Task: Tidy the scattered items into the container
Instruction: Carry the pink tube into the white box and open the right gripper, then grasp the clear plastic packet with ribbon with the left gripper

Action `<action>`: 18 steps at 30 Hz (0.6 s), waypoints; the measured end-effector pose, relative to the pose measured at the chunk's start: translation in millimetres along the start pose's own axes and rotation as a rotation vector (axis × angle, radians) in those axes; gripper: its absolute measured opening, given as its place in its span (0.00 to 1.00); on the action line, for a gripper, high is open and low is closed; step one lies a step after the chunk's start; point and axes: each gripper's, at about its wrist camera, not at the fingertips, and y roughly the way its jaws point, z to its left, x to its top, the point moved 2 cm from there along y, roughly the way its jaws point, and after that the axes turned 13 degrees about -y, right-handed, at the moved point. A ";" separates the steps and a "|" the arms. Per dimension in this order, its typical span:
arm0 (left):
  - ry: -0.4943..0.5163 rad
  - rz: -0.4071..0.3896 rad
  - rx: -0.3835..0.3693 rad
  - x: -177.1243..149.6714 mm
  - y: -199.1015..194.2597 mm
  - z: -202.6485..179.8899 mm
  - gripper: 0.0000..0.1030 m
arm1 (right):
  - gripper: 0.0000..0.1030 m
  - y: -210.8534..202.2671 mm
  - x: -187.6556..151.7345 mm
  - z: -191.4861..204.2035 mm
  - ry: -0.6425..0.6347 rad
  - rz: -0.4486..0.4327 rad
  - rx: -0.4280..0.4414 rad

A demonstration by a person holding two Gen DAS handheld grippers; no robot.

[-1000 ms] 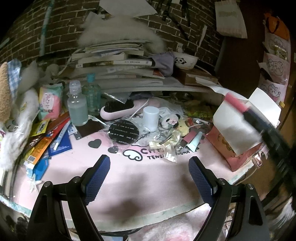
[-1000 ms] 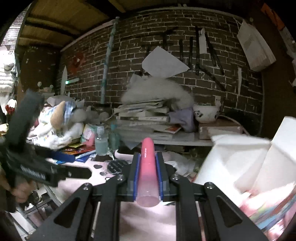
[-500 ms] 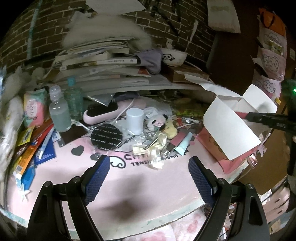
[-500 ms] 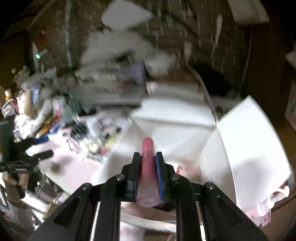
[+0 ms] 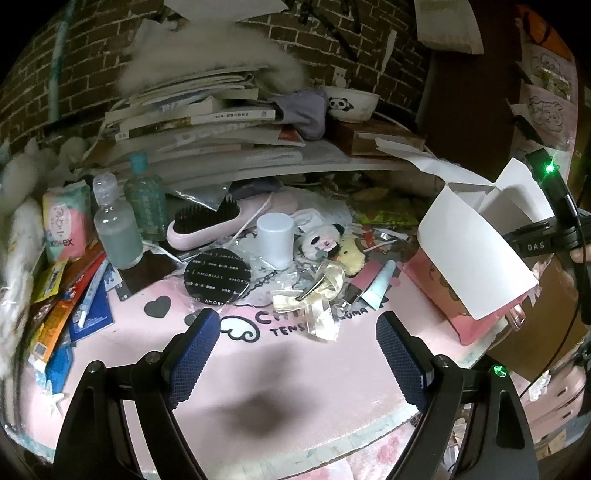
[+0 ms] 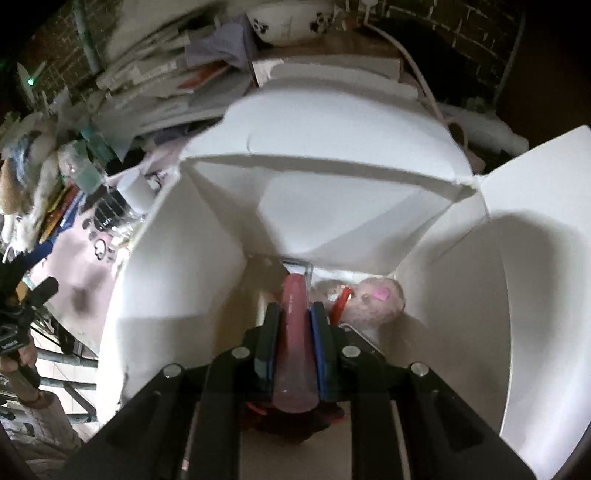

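Brick wall is seen behind a pink tabletop crowded with clutter. Two clear bottles, one hairbrush, one white cylinder and one black disc are counted. One pink tube, smooth, rounded and slender, is clamped between the shut jaws of the right gripper, pointed down into the open white-flapped box, above one plush toy. Nothing is held by the left gripper, spread wide over bare tabletop.

"AMORTALS" on black round compact, "DAS" on right gripper
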 end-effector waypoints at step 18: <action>0.006 0.065 0.027 -9.8 25.3 6.9 0.82 | 0.35 -3.7 -7.6 -9.9 0.081 -0.015 0.046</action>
